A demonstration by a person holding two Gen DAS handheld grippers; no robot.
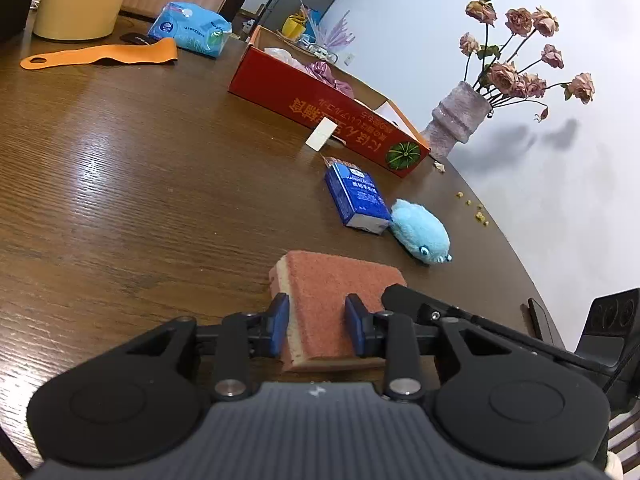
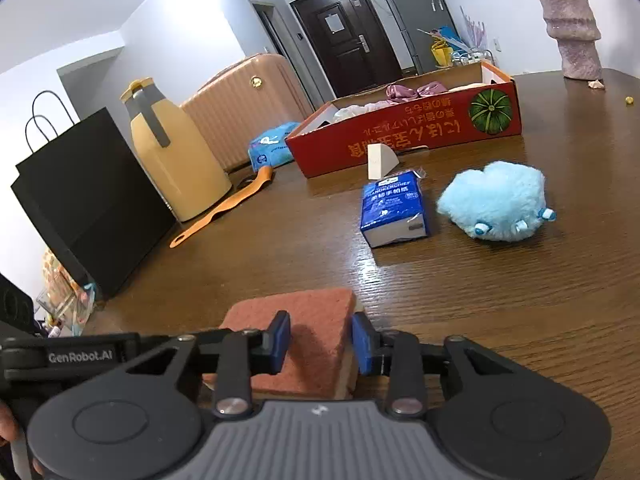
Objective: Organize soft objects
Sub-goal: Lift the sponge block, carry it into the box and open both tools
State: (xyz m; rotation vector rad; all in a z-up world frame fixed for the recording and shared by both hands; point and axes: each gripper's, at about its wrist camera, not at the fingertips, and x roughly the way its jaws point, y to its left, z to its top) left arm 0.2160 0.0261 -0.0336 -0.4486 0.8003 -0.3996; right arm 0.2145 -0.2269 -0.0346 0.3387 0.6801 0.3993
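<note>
1. Table (image 1: 140, 200): dark wood with a curved edge. It bears all the items below.
2. Bag (image 2: 92, 200): black paper, upright at the table's left edge as the right wrist view shows it.
3. Jug (image 2: 176, 160): yellow, upright just beside the bag.
4. Box (image 1: 320, 100): red and open-topped, at the far side, with pink and white soft items inside.
5. Left gripper (image 1: 317, 322): angled downward over the left part of the sponge (image 1: 332, 280). One blue pad stands against the sponge's yellow left side; the other lies over its red top face. The gap is narrow. Whether the pads press on the sponge cannot be told.
6. Right gripper (image 2: 321, 342): angled downward over the right part of the sponge. One pad lies over the red top; the other stands against the right side. The gap is narrow. Grip cannot be told.
7. Plush (image 1: 420, 232): light blue, lying on the table past the sponge, touching the tissue pack (image 1: 356, 200).
8. Sponge: flat on the near table, between the grippers, well apart from the box.
9. Tissue pack: blue, between the sponge and the box.
</note>
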